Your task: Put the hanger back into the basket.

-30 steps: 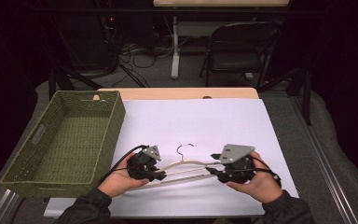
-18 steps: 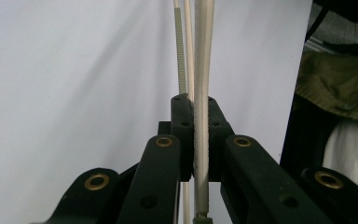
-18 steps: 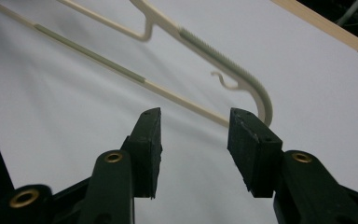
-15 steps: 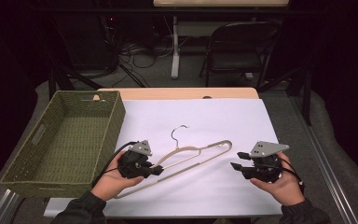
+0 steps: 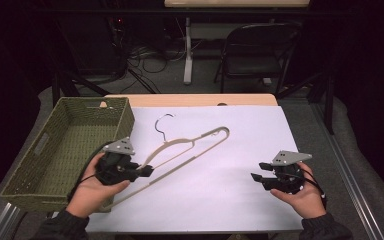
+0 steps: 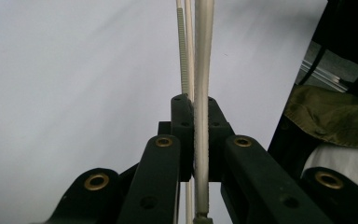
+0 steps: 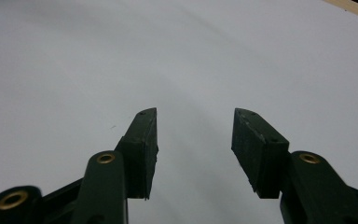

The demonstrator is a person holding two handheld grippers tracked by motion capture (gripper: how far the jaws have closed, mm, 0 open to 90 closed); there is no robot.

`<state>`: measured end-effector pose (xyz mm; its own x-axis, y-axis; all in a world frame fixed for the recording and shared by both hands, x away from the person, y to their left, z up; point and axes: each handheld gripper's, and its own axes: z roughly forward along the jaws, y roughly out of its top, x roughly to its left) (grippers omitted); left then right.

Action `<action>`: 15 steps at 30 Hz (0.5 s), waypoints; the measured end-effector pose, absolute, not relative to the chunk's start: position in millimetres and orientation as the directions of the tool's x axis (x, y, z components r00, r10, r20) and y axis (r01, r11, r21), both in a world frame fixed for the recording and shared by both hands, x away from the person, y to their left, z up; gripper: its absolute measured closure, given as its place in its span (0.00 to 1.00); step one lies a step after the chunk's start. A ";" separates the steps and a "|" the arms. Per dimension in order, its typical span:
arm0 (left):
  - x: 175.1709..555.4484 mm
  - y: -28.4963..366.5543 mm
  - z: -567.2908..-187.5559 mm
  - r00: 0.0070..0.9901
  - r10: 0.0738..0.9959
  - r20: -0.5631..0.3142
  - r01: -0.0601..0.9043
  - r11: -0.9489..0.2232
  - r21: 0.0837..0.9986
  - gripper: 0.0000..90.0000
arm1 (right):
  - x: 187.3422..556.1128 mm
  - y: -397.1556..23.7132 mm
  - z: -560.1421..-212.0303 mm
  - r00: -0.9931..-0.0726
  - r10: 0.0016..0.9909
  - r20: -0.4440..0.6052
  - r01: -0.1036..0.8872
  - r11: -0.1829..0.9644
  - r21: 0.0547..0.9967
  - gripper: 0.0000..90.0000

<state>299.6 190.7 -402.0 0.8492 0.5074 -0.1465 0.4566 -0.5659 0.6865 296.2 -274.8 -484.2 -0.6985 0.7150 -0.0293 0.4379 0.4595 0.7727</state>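
A cream plastic hanger [image 5: 200, 142] with a dark metal hook [image 5: 161, 122] slants up over the white sheet, its far end raised. My left gripper [image 5: 147, 171] is shut on its lower arm near the basket. In the left gripper view the hanger's bar [image 6: 202, 70] runs straight up between the pressed pads of the left gripper [image 6: 196, 116]. My right gripper [image 5: 257, 172] is at the table's right front, apart from the hanger. The right gripper [image 7: 195, 123] is open; its jaws have just been opening, with only the white sheet between them.
A green woven basket [image 5: 25, 185] stands at the left edge of the table, close to my left hand. A white sheet [image 5: 240, 125] covers the wooden table [image 5: 190, 100]. A folding chair [image 5: 255, 55] and cables stand on the floor behind the table.
The left gripper has lifted the hanger and carried it left, tilting its far end up. The right gripper has moved off to the right, away from the hanger's end.
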 end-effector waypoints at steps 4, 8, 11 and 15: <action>297.9 215.0 -384.8 0.828 0.546 -0.123 0.464 -0.548 0.696 0.97 | 297.4 -277.1 -487.2 -0.694 0.720 -0.018 0.454 0.458 0.764 0.55; 297.1 240.1 -369.6 0.802 0.591 -0.087 0.471 -0.536 0.701 0.97 | 298.8 -278.9 -488.9 -0.688 0.725 -0.011 0.466 0.454 0.760 0.54; 298.5 260.5 -360.3 0.779 0.623 -0.074 0.479 -0.515 0.711 0.97 | 299.9 -279.6 -490.1 -0.683 0.731 -0.012 0.477 0.458 0.750 0.54; 303.7 290.4 -352.3 0.747 0.663 -0.057 0.493 -0.494 0.716 0.97 | 300.3 -279.2 -493.0 -0.678 0.735 -0.004 0.477 0.445 0.758 0.54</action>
<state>303.7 290.4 -352.3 0.7466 0.6628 -0.0569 0.4935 -0.4945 0.7155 300.3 -279.2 -493.0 -0.6785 0.7346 -0.0044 0.4773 0.4453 0.7575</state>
